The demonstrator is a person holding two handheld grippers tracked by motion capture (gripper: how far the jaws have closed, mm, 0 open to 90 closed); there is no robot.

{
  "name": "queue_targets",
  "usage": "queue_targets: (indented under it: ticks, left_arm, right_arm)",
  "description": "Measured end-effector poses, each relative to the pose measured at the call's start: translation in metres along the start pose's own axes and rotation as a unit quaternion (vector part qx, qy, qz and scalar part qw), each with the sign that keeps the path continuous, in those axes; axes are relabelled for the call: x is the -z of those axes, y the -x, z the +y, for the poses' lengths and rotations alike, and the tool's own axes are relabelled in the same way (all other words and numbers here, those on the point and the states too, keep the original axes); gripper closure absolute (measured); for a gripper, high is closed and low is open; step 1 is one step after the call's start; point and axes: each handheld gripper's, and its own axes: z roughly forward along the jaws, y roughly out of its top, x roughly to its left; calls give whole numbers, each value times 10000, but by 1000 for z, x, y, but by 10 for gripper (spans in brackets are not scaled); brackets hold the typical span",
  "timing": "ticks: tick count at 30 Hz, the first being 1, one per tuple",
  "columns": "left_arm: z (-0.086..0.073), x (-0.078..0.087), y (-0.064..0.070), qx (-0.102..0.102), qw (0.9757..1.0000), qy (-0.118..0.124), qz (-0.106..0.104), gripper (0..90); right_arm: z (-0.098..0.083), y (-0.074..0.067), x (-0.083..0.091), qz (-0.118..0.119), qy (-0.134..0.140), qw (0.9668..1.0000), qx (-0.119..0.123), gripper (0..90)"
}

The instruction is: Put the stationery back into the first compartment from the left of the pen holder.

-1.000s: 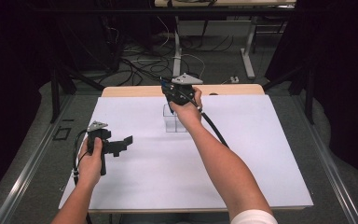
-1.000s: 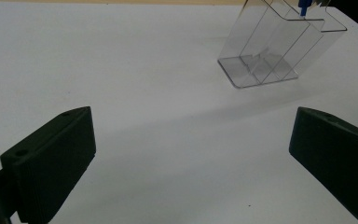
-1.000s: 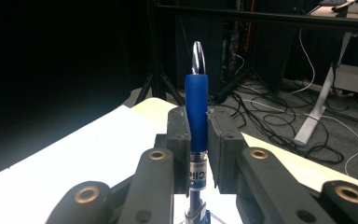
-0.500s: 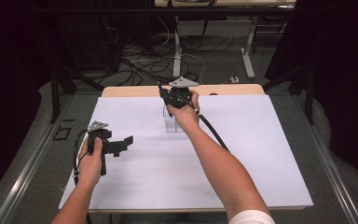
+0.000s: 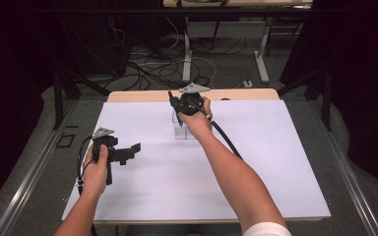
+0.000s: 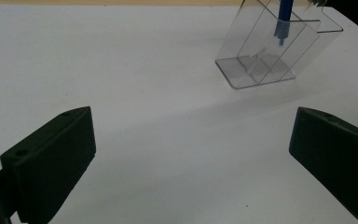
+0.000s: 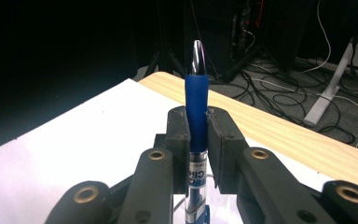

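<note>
High view: the bench point(image 5: 275, 187), under a white sheet, carries a clear plastic holder point(image 5: 183, 129) directly below the right gripper point(image 5: 179, 109). The left gripper point(image 5: 134, 149) rests well to the holder's left with its jaws spread wide and empty.

Right gripper view: the jaws are closed on a blue pen point(image 7: 196, 121), gripped just below its rubber sleeve, with the tip pointing up beyond the jaw ends.

Handling (a judgement): the pen is light and stiff; its smooth barrel may slip, so the rubber sleeve is the better hold. The holder looks light and easily tipped.

Left gripper view: the holder point(image 6: 270, 51) stands ahead and to the right of the jaws, with the pen's lower end point(image 6: 282, 21) entering its slot, a detail hidden by the hand in the high view.
</note>
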Motion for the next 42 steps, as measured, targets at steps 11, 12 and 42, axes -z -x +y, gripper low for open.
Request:
queue_targets:
  ticks: [11, 12, 42]
  left_arm:
    - [1, 1, -1, -52, 10000, 24, 15, 3]
    - [1, 1, -1, -59, 10000, 25, 14, 3]
    - [2, 3, -2, -9, 10000, 64, 71, 3]
  right_arm:
    - [2, -2, 5, 134, -157, 9998, -21, 607]
    - [3, -2, 6, 123, -155, 9998, -1, 587]
    - [-1, 6, 67, -113, -432, 9990, 104, 103]
